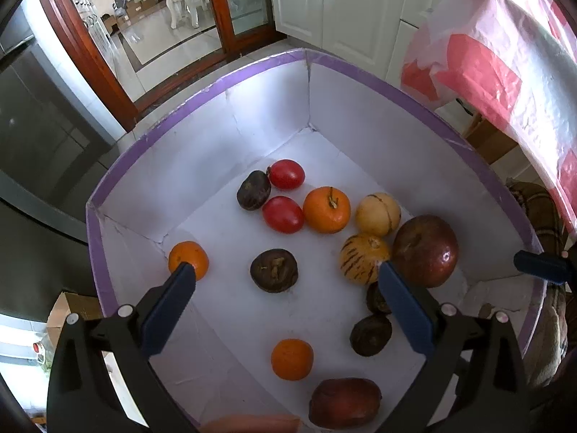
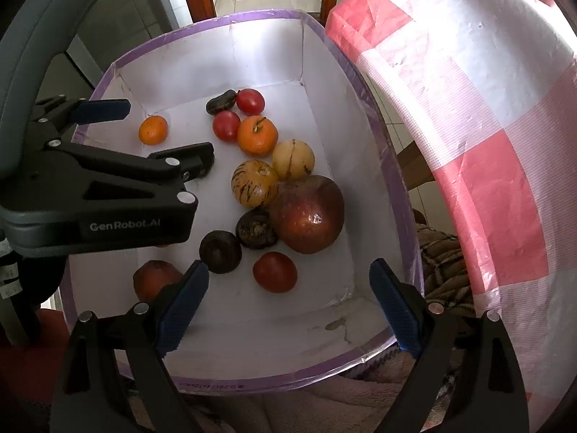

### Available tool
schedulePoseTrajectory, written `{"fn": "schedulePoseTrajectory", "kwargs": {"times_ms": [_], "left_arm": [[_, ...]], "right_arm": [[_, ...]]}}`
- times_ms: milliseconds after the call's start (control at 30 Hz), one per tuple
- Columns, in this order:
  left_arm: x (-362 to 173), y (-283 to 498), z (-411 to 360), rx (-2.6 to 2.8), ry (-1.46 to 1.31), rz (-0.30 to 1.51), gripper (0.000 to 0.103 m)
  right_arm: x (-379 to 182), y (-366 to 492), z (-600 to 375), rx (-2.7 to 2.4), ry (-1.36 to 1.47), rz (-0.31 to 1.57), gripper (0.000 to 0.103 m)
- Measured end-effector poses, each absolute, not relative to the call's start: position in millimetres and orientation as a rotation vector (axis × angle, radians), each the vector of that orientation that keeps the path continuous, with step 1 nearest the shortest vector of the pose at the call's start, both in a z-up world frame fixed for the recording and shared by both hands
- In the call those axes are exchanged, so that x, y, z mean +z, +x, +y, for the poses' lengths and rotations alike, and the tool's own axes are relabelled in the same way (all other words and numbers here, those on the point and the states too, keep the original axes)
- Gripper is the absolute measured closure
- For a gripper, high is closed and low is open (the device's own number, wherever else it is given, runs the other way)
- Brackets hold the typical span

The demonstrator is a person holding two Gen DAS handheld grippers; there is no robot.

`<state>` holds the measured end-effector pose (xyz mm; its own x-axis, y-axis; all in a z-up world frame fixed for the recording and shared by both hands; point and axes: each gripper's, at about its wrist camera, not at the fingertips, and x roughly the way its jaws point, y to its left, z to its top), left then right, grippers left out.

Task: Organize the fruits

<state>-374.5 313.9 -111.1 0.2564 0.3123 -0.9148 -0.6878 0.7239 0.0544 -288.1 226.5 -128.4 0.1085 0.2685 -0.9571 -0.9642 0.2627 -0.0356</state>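
A white box with a purple rim (image 1: 252,72) (image 2: 252,16) holds several fruits. A big red apple (image 1: 425,250) (image 2: 306,213) touches a striped yellow fruit (image 1: 364,259) (image 2: 254,183). A stemmed orange (image 1: 326,209) (image 2: 257,135) lies by two red tomatoes (image 1: 283,214). My left gripper (image 1: 287,270) (image 2: 167,130) hangs open inside the box, above a dark brown fruit (image 1: 274,270). My right gripper (image 2: 288,269) is open over the box's near end, above a red tomato (image 2: 274,271); one blue fingertip (image 1: 541,267) shows in the left wrist view.
A pink-and-white checked plastic cloth (image 2: 468,144) (image 1: 505,54) hangs close along the box's right side. White cupboards (image 1: 342,7) and a wooden door frame (image 1: 90,54) stand behind. A small orange (image 1: 188,258) sits in the box's left corner.
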Motion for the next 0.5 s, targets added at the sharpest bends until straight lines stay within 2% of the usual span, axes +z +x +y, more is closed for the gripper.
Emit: {"fn": "schedulePoseTrajectory", "kwargs": {"times_ms": [500], "left_arm": [[-102.9,-379.0,323.0,0.755,-0.406,1.137,0.002]], "right_arm": [[-114.6,-299.1,222.2,1.143,-0.850,1.002,0.015]]}}
